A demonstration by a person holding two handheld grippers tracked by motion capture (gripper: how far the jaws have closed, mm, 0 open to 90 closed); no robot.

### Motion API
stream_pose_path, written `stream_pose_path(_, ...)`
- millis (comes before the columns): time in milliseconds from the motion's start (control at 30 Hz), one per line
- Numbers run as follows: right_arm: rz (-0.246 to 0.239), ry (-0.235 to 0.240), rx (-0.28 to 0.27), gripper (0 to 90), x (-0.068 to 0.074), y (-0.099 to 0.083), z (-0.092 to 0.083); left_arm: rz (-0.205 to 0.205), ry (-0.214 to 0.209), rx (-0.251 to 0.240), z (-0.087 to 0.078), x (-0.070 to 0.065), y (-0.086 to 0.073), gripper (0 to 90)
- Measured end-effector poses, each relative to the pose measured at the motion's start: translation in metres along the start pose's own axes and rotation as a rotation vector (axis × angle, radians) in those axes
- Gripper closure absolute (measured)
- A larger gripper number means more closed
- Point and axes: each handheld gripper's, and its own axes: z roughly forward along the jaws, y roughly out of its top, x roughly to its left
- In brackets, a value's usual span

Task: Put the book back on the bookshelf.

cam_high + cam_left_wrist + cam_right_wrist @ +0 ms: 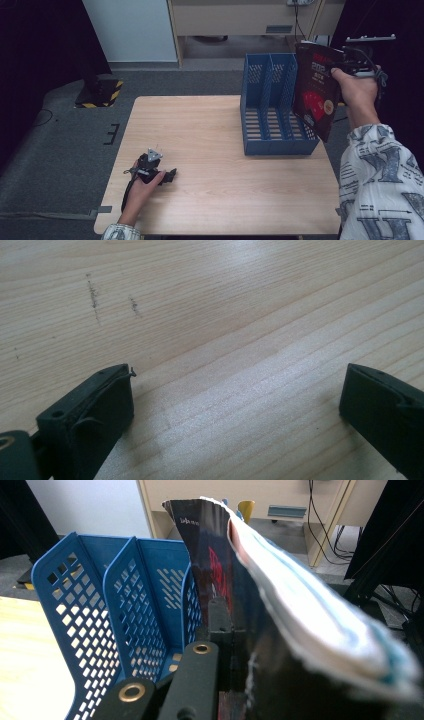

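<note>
A dark book with a red cover design (314,90) hangs in the air at the right end of the blue file rack (260,110), tilted, held by my right gripper (353,64). In the right gripper view its jaws are shut on the book (240,595), whose pages bulge to the right, and the blue file rack (90,600) stands just left of it with its slots bare. My left gripper (171,175) rests low on the table (200,135) near the front left. In the left gripper view my left gripper (235,395) stands open over bare wood.
The wooden table's right edge runs just past the rack. Beyond the table are grey carpet, a black stand with a yellow-striped base (100,92) at the far left, and a beige cabinet (240,20) at the back.
</note>
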Motion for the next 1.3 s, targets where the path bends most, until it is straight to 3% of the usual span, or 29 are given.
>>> stream_pose_path(400, -0.001, -0.01, 0.007, 87.0, 0.004, 0.001, 0.013, 0.0, 0.0, 0.0, 0.0, 0.0, 0.0, 0.3)
stream_pose_path(1300, -0.007, -0.03, -0.06, 87.1, 0.003, -0.017, 0.034, 0.0, 0.0, 0.0, 0.0, 0.0, 0.0, 0.3)
